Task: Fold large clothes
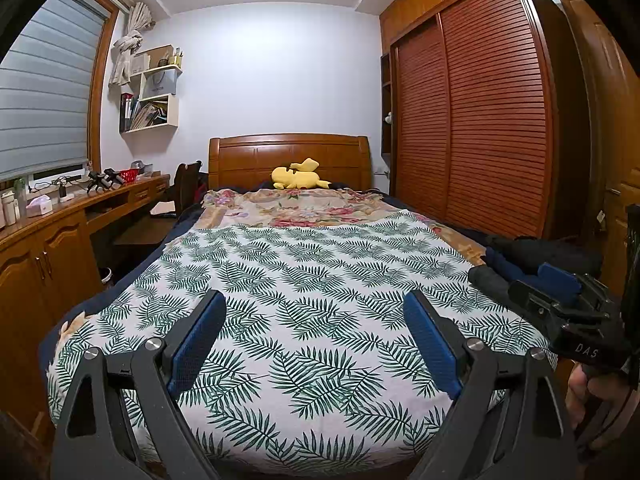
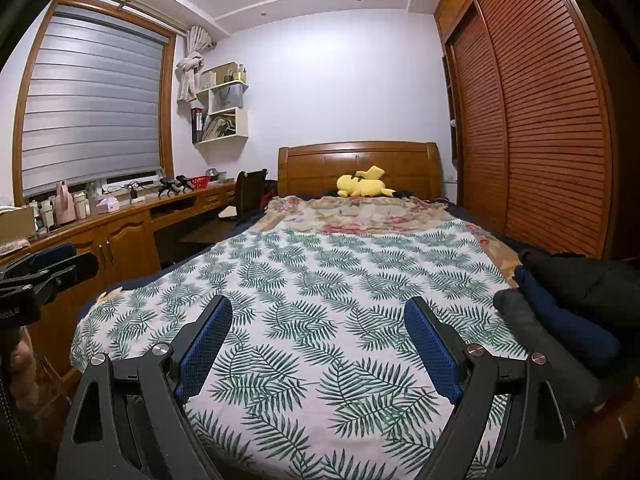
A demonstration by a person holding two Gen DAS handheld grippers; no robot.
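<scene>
Both tongs released, level above bed foot: left tongs (image 1: 316,320), right tongs (image 2: 320,324). Dark folded clothes (image 2: 560,312), maybe three, stacked at bed's (image 2: 304,280) right edge beside wardrobe (image 2: 552,128).

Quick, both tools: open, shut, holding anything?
Left tool: open, holding nothing, above the leaf-print sheet.
Right tool: open, holding nothing; the clothes pile lies untouched to its right.

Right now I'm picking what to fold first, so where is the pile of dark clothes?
The pile of dark clothes lies on the bed's right edge, beside the louvred wooden wardrobe, right of the right hand-held gripper.
</scene>
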